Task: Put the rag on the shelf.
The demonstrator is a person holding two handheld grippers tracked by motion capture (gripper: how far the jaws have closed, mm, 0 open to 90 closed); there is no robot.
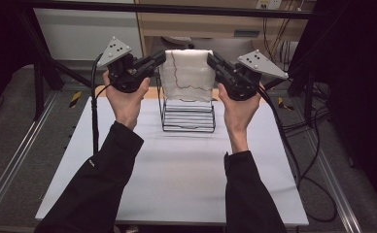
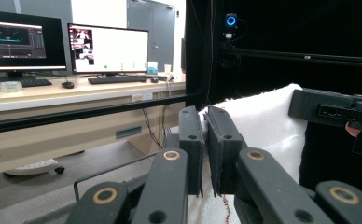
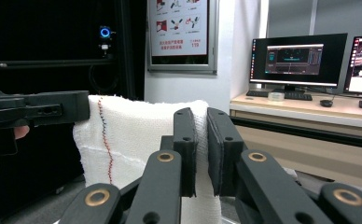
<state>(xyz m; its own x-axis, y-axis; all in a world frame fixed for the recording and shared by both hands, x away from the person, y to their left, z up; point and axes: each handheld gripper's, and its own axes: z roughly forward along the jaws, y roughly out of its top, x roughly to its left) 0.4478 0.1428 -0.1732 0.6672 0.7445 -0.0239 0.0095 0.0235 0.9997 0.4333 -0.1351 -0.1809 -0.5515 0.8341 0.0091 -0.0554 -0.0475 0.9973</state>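
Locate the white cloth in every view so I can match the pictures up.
High view: white cloth top centre, stretched between both grippers above the wire rack.
Left gripper view: right of centre, running from the near fingers toward the far gripper.
Right gripper view: left of centre, behind the near fingers.
Shared landmark: the cloth's dark stitched line.

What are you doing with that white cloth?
A person is holding up a white woven cloth with a thin red stitched line by its two top corners. The left gripper is shut on one corner and the right gripper is shut on the other, so the cloth hangs spread between them. Its lower edge hangs at the black wire rack, which stands on the white table.
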